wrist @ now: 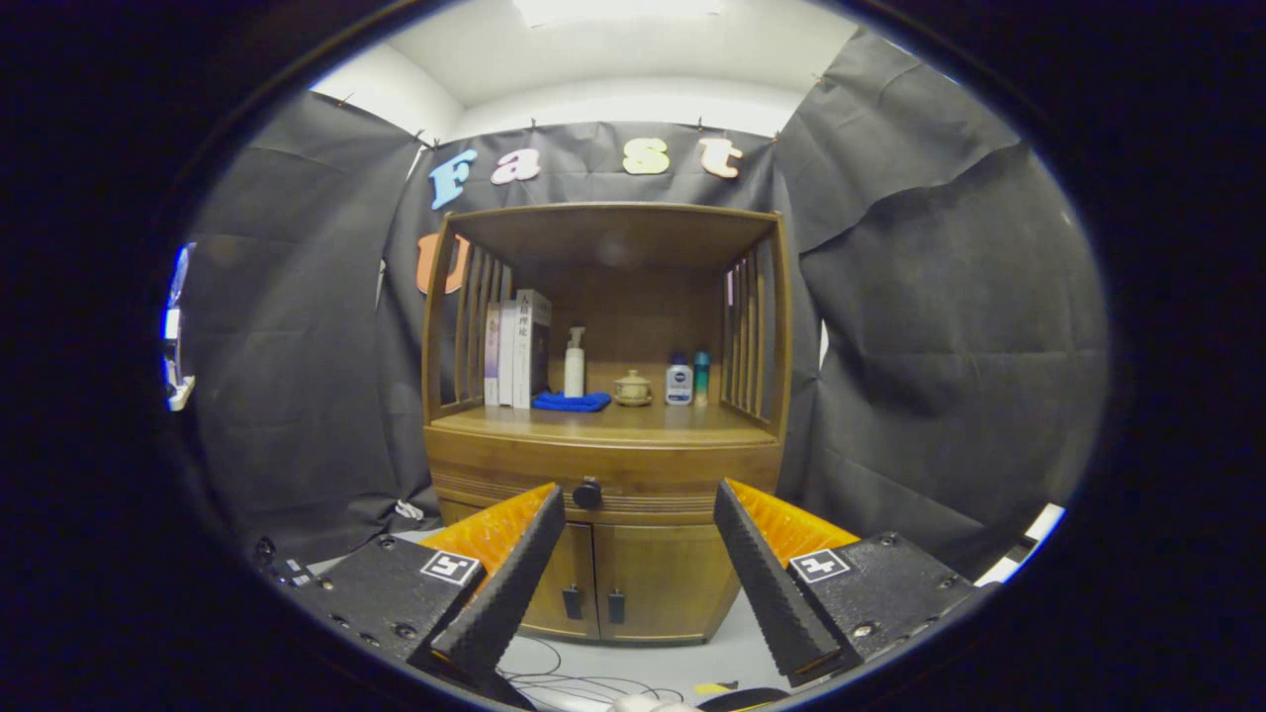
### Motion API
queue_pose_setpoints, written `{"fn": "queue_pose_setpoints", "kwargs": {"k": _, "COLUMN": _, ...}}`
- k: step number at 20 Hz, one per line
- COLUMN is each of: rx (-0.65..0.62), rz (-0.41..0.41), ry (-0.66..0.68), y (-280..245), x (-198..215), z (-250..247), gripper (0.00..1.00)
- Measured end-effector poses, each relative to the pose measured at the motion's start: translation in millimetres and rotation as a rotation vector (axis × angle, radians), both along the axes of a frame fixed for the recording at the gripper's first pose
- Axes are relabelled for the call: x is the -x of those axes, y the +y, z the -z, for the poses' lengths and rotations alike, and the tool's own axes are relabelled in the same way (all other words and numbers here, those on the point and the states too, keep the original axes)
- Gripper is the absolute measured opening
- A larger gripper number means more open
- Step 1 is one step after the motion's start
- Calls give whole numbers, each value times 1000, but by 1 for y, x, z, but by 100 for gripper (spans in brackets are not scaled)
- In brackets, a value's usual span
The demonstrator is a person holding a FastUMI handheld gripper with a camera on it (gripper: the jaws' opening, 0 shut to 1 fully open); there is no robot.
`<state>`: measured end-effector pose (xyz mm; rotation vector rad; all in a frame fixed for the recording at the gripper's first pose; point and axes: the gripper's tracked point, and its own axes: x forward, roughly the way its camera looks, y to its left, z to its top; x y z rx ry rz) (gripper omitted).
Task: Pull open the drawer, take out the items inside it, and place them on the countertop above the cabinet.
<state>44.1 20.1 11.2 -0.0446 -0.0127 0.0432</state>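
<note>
A wooden cabinet [603,465] stands ahead against the booth wall. Its drawer [653,473] runs under the countertop [613,423] and is closed, with a dark round knob [587,493] on its front. My gripper [640,504] is open, some way in front of the cabinet, nothing between its fingers. The knob shows just right of the left fingertip [550,504]. The drawer's contents are hidden.
On the countertop, inside the open shelf, stand books [516,348], a white pump bottle [574,364], a blue cloth [572,401], a small lidded pot [632,389] and two small bottles [687,380]. Two lower doors [613,583] have dark handles. Cables [584,680] lie on the floor.
</note>
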Motion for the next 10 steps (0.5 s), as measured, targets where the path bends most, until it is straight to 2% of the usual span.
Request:
{"fn": "queue_pose_setpoints", "kwargs": {"k": 5, "rx": 17, "rz": -25, "ry": -11, "y": 21, "x": -64, "z": 0, "gripper": 99}}
{"fn": "queue_pose_setpoints", "kwargs": {"k": 10, "rx": 0, "rz": -32, "ry": 37, "y": 41, "x": -140, "z": 28, "gripper": 99}}
